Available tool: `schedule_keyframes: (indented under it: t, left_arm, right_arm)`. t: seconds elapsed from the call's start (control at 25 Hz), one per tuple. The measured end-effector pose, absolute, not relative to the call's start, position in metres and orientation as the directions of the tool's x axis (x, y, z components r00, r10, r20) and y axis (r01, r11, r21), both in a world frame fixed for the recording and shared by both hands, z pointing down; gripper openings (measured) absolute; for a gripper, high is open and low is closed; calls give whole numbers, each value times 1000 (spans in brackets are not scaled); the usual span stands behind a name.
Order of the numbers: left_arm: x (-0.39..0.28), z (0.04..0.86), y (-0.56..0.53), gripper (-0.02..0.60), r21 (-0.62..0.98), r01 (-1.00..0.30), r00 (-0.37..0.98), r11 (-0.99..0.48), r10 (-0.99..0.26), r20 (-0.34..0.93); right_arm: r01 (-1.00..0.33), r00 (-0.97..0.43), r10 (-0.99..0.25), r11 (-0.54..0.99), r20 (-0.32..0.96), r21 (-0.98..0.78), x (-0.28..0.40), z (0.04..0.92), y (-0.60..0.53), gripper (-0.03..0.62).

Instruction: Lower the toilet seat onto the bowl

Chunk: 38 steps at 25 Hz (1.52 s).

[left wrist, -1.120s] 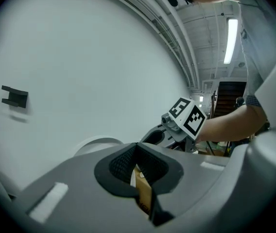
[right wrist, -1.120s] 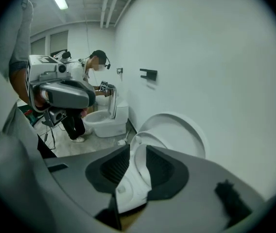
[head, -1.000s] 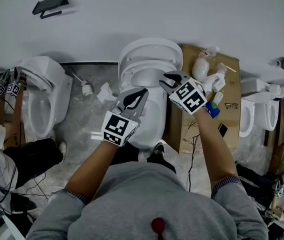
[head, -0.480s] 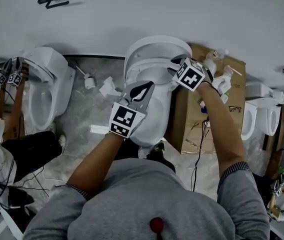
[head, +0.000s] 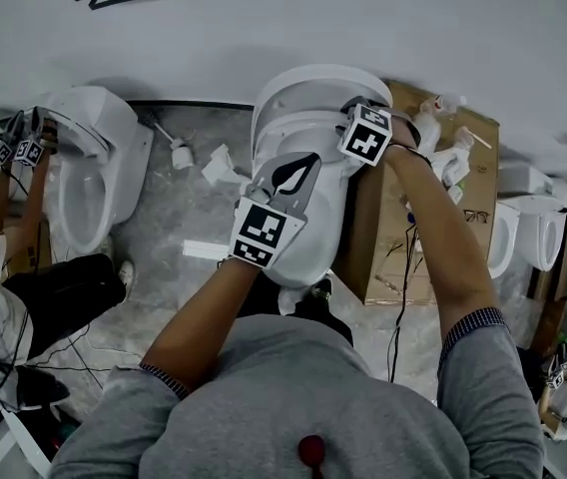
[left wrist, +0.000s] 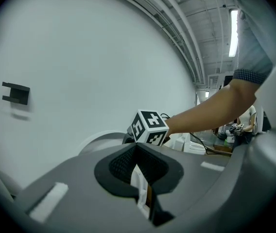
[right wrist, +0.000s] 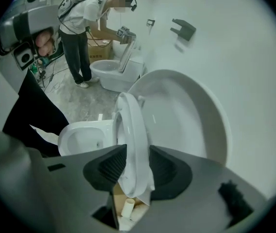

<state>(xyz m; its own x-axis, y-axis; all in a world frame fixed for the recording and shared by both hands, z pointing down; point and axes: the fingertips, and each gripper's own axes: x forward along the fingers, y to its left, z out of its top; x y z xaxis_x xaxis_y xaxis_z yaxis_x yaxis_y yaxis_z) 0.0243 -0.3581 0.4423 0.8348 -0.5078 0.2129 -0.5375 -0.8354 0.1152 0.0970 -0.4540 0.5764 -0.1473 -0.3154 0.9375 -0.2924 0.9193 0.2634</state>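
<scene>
1. The right claw (right wrist: 137,171) is standing with its jaws spread, and they are opening at this moment. The seat rim is lying between them, and the pads are not seeming to press on it yet.
2. The seat (right wrist: 130,125) is running straight out from between the jaws, edge-on to the claw. It is standing nearly upright, not on the bowl.
3. Just to the right of the claw, behind the seat, the lid (right wrist: 186,115) is leaning back toward the wall, a little apart from the seat.
4. To the left of the claw and lower, the bowl (right wrist: 82,135) is lying open with a bare rim.
5. The left claw (head: 288,173) is hanging over the front of the bowl, on the person's side of the right claw and apart from it. Its jaws are pressed together, and I am not making out anything held in them.
6. I am judging that the step in hand is the taking of the seat: the claw is in place, but the grip is not made.
7. The next move is asking for a close on the seat rim alone, leaving the lid free. Then the seat is needing a swing about its hinge toward the bowl, slow near the end so that it is not slamming.
</scene>
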Motion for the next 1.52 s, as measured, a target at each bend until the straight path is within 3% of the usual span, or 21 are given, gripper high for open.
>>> schedule_keyframes:
  t: [0.12,0.2,0.88,1.52]
  left_arm:
    - [21,447,-359,9,126,-546,830,-828,-514,219]
    - [19,451,-360,9,142,-554,825,-820,-519,222]
    - [18,456,-351,9,197,-494,864,-847,-453,222]
    - [7,461,-312,9,217,-445,887,-869,-394,239]
  right_arm:
    - [-291,-138,-311,920,940,261,99,586,-458,152]
    - [-292,-139,-325,916,936,275,101,586,-462,97]
    - [-287,-110,-274,929,955,234,90,586,-420,100]
    - [-350,-124,-318,900,940,258,78,585,-347,115]
